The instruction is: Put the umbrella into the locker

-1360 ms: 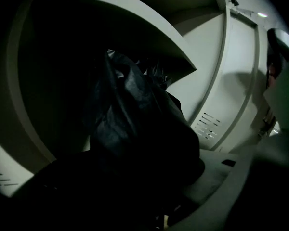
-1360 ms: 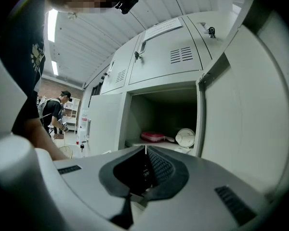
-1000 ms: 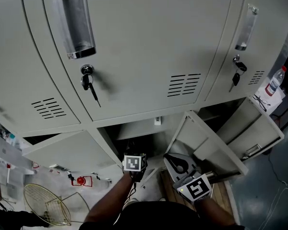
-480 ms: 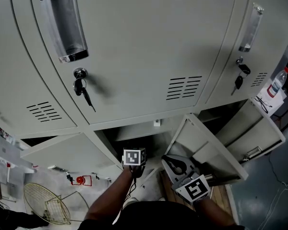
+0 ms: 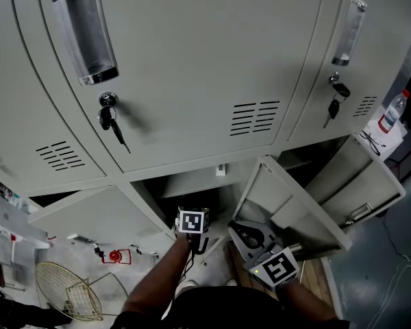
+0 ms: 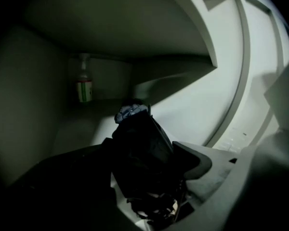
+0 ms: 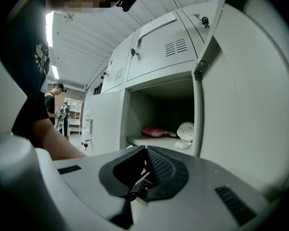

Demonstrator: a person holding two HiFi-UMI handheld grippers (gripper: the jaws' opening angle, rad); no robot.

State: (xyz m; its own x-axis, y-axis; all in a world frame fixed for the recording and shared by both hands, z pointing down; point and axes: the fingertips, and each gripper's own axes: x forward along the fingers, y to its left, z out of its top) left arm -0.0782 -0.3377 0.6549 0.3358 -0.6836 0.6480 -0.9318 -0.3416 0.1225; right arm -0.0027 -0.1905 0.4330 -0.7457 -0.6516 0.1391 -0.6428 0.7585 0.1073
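Observation:
The folded black umbrella (image 6: 139, 148) lies on the floor of the open lower locker (image 5: 192, 187), its pale strap end pointing to the back. My left gripper (image 6: 140, 179) reaches into that locker. Its jaws have just been opening and now stand wide on either side of the umbrella, the pads off it. In the head view only its marker cube (image 5: 192, 223) shows at the locker mouth. My right gripper (image 7: 145, 151) is shut with nothing in it, held beside the open locker door (image 5: 288, 208).
A small bottle (image 6: 84, 86) stands at the back of the locker. A neighbouring open compartment holds a pink item (image 7: 154, 132) and a white one (image 7: 185, 131). Keys (image 5: 111, 120) hang in the upper doors. A wire basket (image 5: 68, 290) lies on the floor at the left.
My left gripper has edged a little deeper into the locker mouth. The right gripper has kept its place by the open door.

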